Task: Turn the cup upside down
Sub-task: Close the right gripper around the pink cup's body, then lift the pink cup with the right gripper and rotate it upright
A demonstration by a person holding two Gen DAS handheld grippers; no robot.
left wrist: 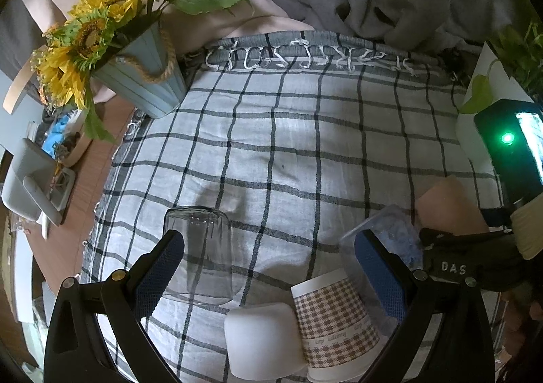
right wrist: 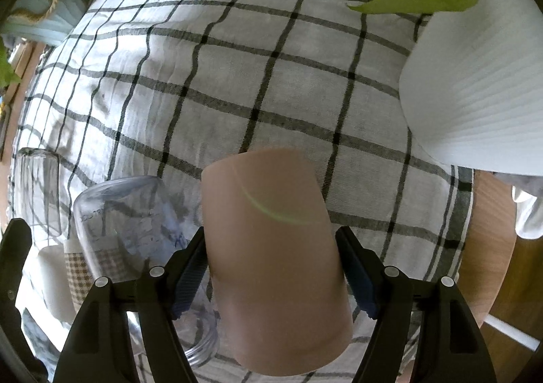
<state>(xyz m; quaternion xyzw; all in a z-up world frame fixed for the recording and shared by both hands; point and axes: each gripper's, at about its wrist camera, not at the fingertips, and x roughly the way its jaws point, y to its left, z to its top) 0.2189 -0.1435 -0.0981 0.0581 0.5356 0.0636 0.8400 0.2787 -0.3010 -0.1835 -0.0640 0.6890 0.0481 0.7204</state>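
Between the two black fingers of the right gripper (right wrist: 273, 272) sat the pink cup (right wrist: 271, 247), a smooth matte cup with slightly tapered walls; the blue ribbed pads (right wrist: 356, 277) pressed on both of its sides, so the fingers were clamped on it. Its closed base pointed away from the camera and upward, and its wide mouth was low near the checked cloth (right wrist: 237, 77), so I judge the turning was almost finished. Whether the rim already touched the cloth, I could not tell. The next move probably calls for lowering it flat and then opening the fingers without pushing it over.

Just beside it stood a clear plastic cup (right wrist: 129, 213), thin and wrinkled. The left gripper (left wrist: 271, 267) held nothing, its fingers wide apart over a checked paper cup (left wrist: 334, 318) and a white cup (left wrist: 263, 342), with a glass tumbler (left wrist: 200, 254) upside down nearby.
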